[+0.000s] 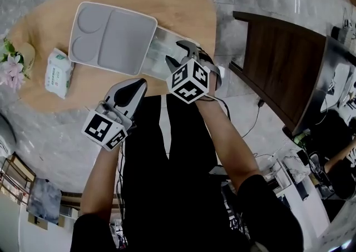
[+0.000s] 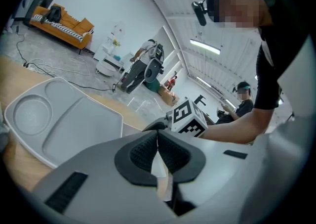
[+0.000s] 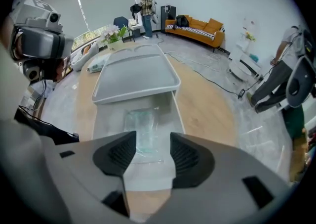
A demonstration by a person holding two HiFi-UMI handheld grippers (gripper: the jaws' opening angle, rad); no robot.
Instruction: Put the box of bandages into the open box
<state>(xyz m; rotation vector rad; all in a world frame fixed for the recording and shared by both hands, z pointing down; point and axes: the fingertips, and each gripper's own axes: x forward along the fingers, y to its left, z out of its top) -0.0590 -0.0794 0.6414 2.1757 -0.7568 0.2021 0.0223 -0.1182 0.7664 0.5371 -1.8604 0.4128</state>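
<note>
The open box [image 3: 178, 114] is a clear tub on the wooden table [image 1: 183, 6], with its grey moulded lid [image 1: 111, 36] lying beside it. The lid [image 3: 136, 74] shows just beyond the tub in the right gripper view. A pale green, film-wrapped box of bandages [image 3: 142, 121] lies flat on the tub's floor. My right gripper [image 3: 146, 146] hovers over the tub [image 1: 164, 45] with its jaws apart and nothing between them. My left gripper [image 1: 136, 87] hangs at the table's near edge. Its pads meet [image 2: 158, 136] and hold nothing.
A pack of tissues [image 1: 58, 72] and a pot of flowers [image 1: 11, 64] sit at the table's left end. A dark wooden bench [image 1: 278, 62] stands to the right. People, an orange sofa [image 3: 197, 25] and floor cables [image 2: 34, 65] are farther off.
</note>
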